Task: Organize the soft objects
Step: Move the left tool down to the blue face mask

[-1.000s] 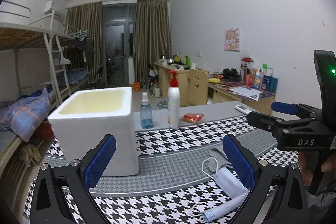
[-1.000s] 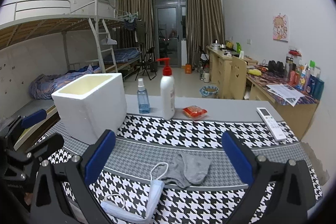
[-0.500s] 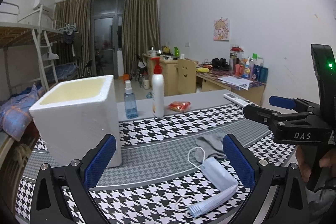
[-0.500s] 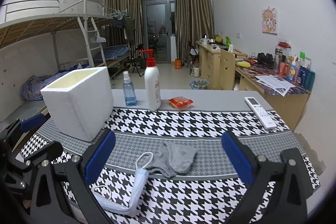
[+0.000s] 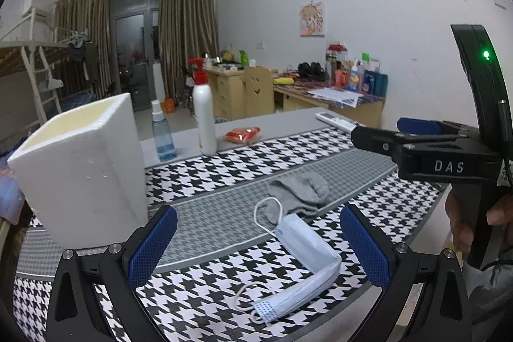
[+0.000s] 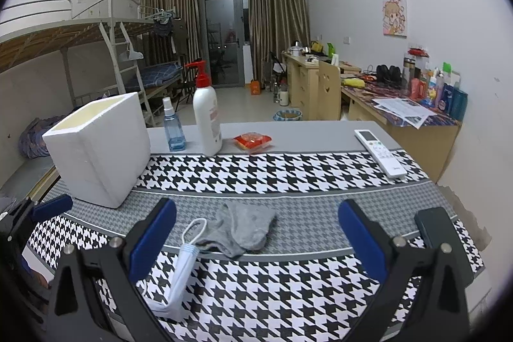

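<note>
A grey sock [image 5: 299, 191] [image 6: 245, 228] lies crumpled on the houndstooth cloth. A light blue face mask [image 5: 303, 258] [image 6: 182, 273] lies folded just in front of it, its ear loop touching the sock. A white foam box [image 5: 80, 169] [image 6: 96, 146] stands open-topped at the left. My left gripper [image 5: 256, 249] is open and empty above the mask. My right gripper [image 6: 256, 241] is open and empty, hovering in front of the sock; it also shows at the right of the left wrist view [image 5: 400, 133].
A white pump bottle [image 6: 207, 120], a blue spray bottle [image 6: 173, 130] and a red snack packet [image 6: 252, 140] stand at the table's far side. A white remote [image 6: 380, 153] and a dark phone [image 6: 434, 228] lie at the right. Desks and a bunk bed stand behind.
Both grippers have come lower and closer to the table; the mask and sock now sit larger between the fingers. The left view has swung to the right. Both stay open.
</note>
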The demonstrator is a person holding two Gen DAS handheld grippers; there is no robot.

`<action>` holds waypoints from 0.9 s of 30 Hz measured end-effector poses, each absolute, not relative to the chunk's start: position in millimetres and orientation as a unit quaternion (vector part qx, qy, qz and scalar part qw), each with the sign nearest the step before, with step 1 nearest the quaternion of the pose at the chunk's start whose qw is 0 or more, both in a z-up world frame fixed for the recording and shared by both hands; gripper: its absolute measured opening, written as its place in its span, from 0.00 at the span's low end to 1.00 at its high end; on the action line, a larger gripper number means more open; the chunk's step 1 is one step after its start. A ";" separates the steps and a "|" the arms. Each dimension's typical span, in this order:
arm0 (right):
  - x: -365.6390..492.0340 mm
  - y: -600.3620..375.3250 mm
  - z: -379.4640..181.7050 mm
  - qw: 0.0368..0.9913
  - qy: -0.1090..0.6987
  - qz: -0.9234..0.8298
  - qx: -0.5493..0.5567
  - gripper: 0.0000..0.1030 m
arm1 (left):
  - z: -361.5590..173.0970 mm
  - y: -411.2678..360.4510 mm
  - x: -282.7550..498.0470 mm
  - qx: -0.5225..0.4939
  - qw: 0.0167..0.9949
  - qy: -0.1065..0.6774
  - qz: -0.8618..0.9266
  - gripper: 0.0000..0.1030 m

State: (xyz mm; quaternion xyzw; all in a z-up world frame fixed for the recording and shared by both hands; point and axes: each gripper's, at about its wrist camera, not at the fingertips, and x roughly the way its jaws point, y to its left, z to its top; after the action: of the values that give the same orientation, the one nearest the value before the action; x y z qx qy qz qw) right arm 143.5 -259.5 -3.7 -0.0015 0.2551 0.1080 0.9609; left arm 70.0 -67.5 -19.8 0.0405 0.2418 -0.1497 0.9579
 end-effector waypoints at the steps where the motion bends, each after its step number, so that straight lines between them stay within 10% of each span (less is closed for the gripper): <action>1: 144.5 -261.1 -4.7 0.961 0.257 0.107 0.000 0.99 | -21.3 -69.5 71.0 0.042 0.957 0.245 -0.152 0.99; 27: 160.8 -276.9 -23.7 0.952 0.291 0.096 0.018 0.99 | -61.2 -113.9 92.5 0.099 0.919 0.329 -0.195 0.96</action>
State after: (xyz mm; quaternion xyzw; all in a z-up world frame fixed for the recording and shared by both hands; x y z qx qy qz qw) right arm 160.8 -276.9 -23.7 0.0180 0.2913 0.0963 0.9516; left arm 92.5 -113.9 -61.2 0.0986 0.3291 -0.1954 0.9186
